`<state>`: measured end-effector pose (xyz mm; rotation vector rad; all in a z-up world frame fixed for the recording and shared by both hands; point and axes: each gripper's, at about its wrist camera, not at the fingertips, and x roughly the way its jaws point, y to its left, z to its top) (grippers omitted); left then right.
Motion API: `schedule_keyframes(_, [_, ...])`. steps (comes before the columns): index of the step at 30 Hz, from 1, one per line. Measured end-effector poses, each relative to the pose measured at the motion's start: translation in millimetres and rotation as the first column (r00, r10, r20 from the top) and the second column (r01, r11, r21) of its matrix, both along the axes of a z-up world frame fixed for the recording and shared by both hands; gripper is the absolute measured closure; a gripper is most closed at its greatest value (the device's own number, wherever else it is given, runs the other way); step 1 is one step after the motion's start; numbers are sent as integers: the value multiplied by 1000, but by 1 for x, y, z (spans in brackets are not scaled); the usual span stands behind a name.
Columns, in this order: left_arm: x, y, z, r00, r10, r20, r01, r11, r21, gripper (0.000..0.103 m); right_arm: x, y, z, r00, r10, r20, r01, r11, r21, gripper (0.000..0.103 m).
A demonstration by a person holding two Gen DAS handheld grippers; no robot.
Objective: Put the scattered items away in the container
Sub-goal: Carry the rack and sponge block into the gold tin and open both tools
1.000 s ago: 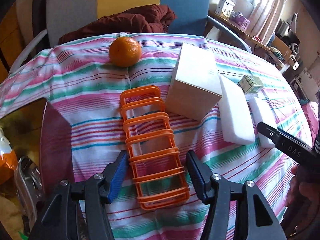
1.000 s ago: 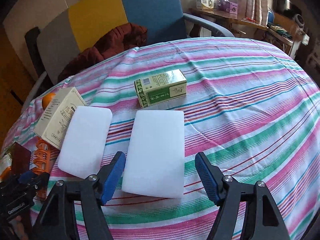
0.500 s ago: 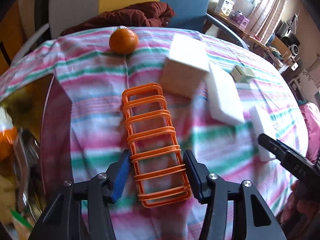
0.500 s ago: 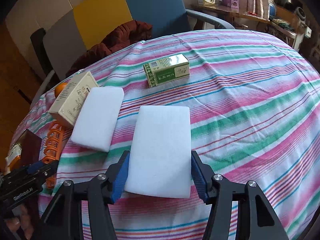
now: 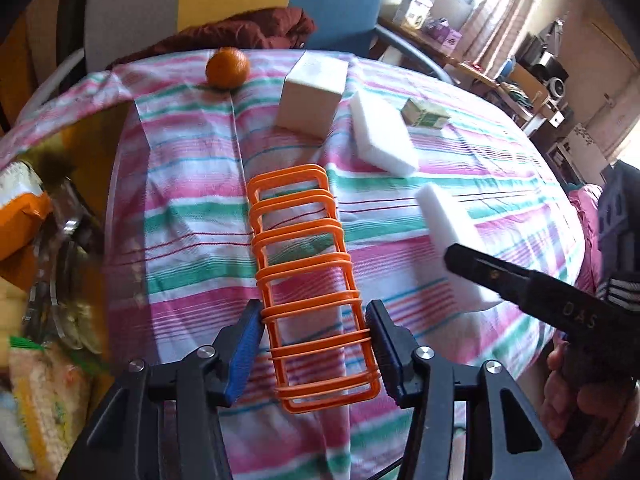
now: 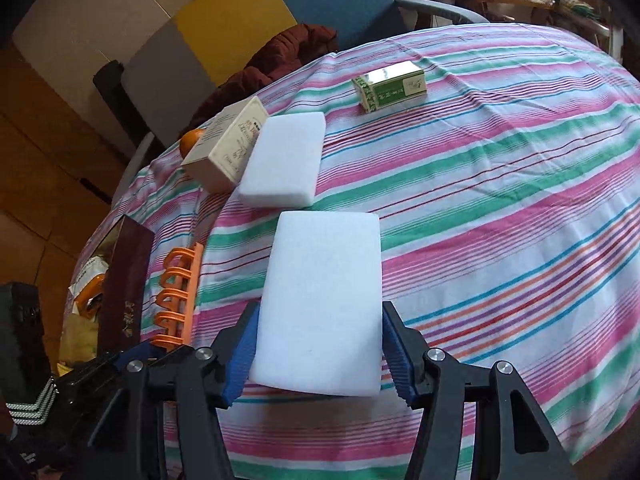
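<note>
Each gripper clamps one item for the box at far left: left gripper squeezes the orange rack (near end), right gripper pinches a white sponge.

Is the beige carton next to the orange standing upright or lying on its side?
Lying on its side. The beige carton rests on a long face on the striped cloth, printed panel facing up, beside a white sponge.
</note>
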<state>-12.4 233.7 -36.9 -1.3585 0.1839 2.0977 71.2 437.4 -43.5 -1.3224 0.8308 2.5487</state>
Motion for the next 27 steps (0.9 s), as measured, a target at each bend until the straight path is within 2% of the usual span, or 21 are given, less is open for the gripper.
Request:
schedule_keyframes(4, [8,-15,15,998,-11,-57,12,1000,16,50,5,-16,4,1000,20,-16,-21,999,-45,44])
schedule_keyframes(13, [14,-57,43,992,22,-121,-10,996,93,50,6,-39,25,996,68,-53,-72,994,-88,44])
schedule_keyframes(17, [15,-88,58,984,83,-158,-64,991,121,50,4,-55,47,989,114,-98,-123,989,-87,44])
schedule_keyframes(21, [6,-124,70,968,170,-184,-146,980,138,50,-5,-86,66,969,204,-141,-217,972,-86,44])
schedule_keyframes(27, [-19,-170,65,951,266,-156,-250,961,114,50,-18,-146,74,922,354,-156,-369,926,-83,44])
